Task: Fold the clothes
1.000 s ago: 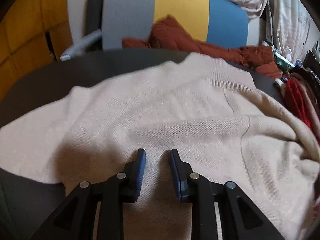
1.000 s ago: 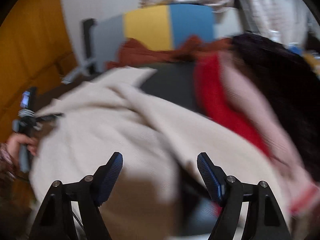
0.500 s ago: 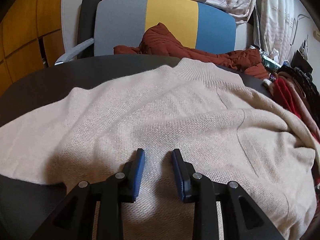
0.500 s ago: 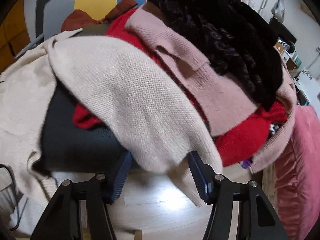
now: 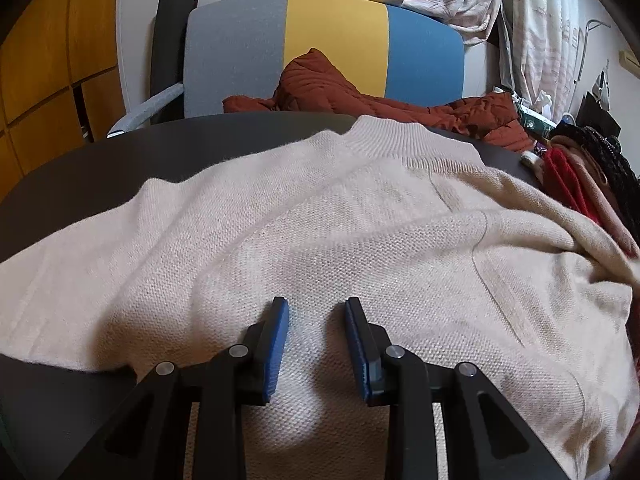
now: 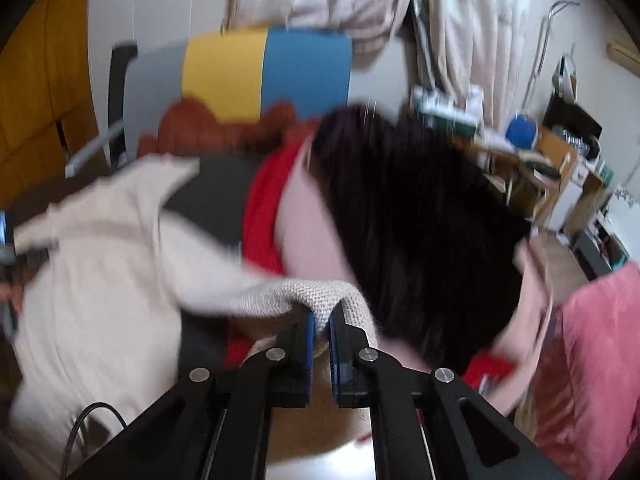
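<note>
A cream knit sweater [image 5: 320,240] lies spread over the dark round table [image 5: 100,160], its ribbed collar toward the far edge. My left gripper [image 5: 316,312] rests low over the sweater's body, its blue pads apart with only flat knit beneath them. In the right wrist view my right gripper [image 6: 322,320] is shut on the sweater's sleeve [image 6: 320,294], which drapes over the pinched pads and stretches left to the sweater's body [image 6: 100,280]. That view is blurred by motion.
A heap of clothes, red [image 6: 262,216], pink [image 6: 308,224] and black [image 6: 420,220], sits at the table's right side. Behind the table stands a grey, yellow and blue chair [image 5: 328,48] holding a rust quilted garment [image 5: 320,84]. A pink cushion [image 6: 596,352] lies at lower right.
My right gripper has shut on the cream sleeve and lifted it up from beside the clothes heap. The left gripper has stayed in place over the sweater.
</note>
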{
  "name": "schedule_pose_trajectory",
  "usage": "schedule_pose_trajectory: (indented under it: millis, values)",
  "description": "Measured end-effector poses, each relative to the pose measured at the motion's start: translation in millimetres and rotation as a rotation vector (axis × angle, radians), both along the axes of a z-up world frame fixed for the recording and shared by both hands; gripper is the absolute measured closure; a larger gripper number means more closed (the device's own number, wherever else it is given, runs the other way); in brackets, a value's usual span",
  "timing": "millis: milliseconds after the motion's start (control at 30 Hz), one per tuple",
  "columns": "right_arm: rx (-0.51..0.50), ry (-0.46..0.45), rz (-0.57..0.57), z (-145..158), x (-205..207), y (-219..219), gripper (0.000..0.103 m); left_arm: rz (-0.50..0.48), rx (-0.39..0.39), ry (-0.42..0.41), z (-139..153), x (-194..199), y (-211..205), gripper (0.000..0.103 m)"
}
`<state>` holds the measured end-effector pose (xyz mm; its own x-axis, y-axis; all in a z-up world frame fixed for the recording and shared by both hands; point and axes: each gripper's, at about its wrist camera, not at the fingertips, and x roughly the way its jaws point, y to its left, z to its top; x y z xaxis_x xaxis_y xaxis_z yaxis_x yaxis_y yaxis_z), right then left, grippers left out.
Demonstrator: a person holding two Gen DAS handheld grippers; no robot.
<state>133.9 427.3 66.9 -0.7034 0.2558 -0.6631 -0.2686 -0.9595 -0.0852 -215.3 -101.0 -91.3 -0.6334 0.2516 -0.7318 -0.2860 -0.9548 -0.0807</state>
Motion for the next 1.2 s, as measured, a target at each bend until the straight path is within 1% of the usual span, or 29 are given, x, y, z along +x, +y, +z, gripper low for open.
schedule_pose_trajectory:
  millis: [33, 67, 133, 167, 200, 233, 333, 367, 400, 433, 467, 500, 533, 567, 633, 667, 700, 767, 833, 900, 933, 967, 1000, 1067, 1167, 1200]
  values:
    - [-0.025, 0.02, 0.0, 13.5, -7.4, 13.9, 0.096, 0.001, 0.003, 0.0, -0.4, -1.1, 0.1, 0.073]
    - [-0.056, 0.034, -0.01, 25.0, -23.0, 27.3, 0.096, 0.002, 0.005, 0.0, -0.8, -2.3, 0.2, 0.073]
    - [-0.114, 0.036, -0.05, 33.9, -62.0, 61.4, 0.096, 0.003, 0.012, 0.0, -1.5, -3.9, 0.0, 0.073]
    - [-0.156, 0.026, -0.085, 33.2, -83.4, 82.6, 0.096, 0.004, 0.015, -0.001, -1.8, -4.6, -0.1, 0.073]
    - [-0.207, 0.01, -0.136, 26.0, -112.2, 104.4, 0.095, 0.004, 0.017, -0.001, -2.0, -5.0, -0.2, 0.073]
    - [-0.239, -0.006, -0.189, 17.0, -131.4, 119.6, 0.093, 0.005, 0.019, -0.001, -2.4, -6.2, 0.0, 0.073]
    - [-0.3, -0.054, -0.344, -8.1, -161.0, 154.2, 0.068, 0.004, 0.021, -0.001, -2.9, -7.6, -0.6, 0.073]
    - [-0.289, -0.051, -0.373, -10.5, -165.3, 153.8, 0.067, 0.004, 0.022, -0.001, -3.1, -7.9, -1.0, 0.073]
    - [-0.255, -0.035, -0.386, -8.8, -165.9, 145.2, 0.066, 0.003, 0.022, 0.0, -3.3, -8.2, -1.0, 0.073]
    - [-0.2, -0.015, -0.394, -5.7, -164.0, 131.6, 0.063, 0.003, 0.02, 0.002, -3.5, -8.4, -0.8, 0.073]
    - [-0.136, 0.02, -0.368, -0.1, -161.1, 110.9, 0.06, 0.002, 0.018, 0.003, -3.7, -8.6, -0.5, 0.073]
    - [-0.078, 0.062, -0.322, 6.5, -158.8, 87.5, 0.059, 0.002, 0.016, 0.004, -4.0, -8.9, -0.3, 0.073]
    - [-0.019, 0.103, -0.276, 13.2, -156.6, 64.2, 0.053, 0.001, 0.014, 0.006, -4.2, -9.1, -0.1, 0.073]
    - [0.023, 0.137, -0.216, 17.9, -155.1, 38.7, 0.042, 0.001, 0.012, 0.007, -4.4, -9.4, 0.1, 0.073]
    - [0.065, 0.181, -0.066, 22.5, -155.4, -13.8, 0.032, 0.001, 0.01, 0.009, -4.5, -9.7, 0.4, 0.073]
    - [0.059, 0.181, 0.032, 20.6, -161.2, -39.6, 0.031, 0.001, 0.009, 0.009, -4.6, -9.8, 0.6, 0.073]
    - [0.04, 0.163, 0.124, 14.8, -172.3, -64.2, 0.031, 0.001, 0.009, 0.01, -4.6, -9.9, 0.7, 0.073]
    - [-0.043, 0.076, 0.271, -6.7, -212.3, -107.2, 0.032, 0.002, 0.007, 0.011, -4.7, -10.1, 1.1, 0.073]
    - [-0.141, -0.008, 0.338, -29.5, -252.7, -131.6, 0.032, 0.004, 0.004, 0.013, -4.8, -9.8, 2.0, 0.073]
    - [-0.29, -0.113, 0.346, -61.3, -307.0, -144.3, 0.034, 0.005, 0.002, 0.014, -5.0, -9.8, 2.6, 0.073]
    - [-0.351, -0.16, 0.334, -77.7, -333.5, -148.2, 0.039, 0.005, 0.002, 0.015, -5.2, -9.9, 2.7, 0.073]
    - [-0.397, -0.201, 0.314, -93.8, -358.4, -151.0, 0.042, 0.005, 0.005, 0.015, -5.3, -10.0, 2.5, 0.073]
    - [-0.424, -0.236, 0.291, -107.3, -378.3, -154.5, 0.042, 0.005, 0.008, 0.014, -5.5, -10.2, 2.1, 0.073]
    - [-0.444, -0.291, 0.244, -129.7, -408.9, -163.1, 0.042, 0.005, 0.016, 0.013, -6.0, -10.5, 1.4, 0.073]
    - [-0.416, -0.331, 0.214, -149.6, -434.1, -168.0, 0.042, 0.003, 0.037, 0.01, -7.1, -11.8, -1.1, 0.073]
    - [-0.391, -0.339, 0.215, -155.1, -440.5, -171.0, 0.042, 0.003, 0.045, 0.008, -7.5, -12.3, -2.0, 0.073]
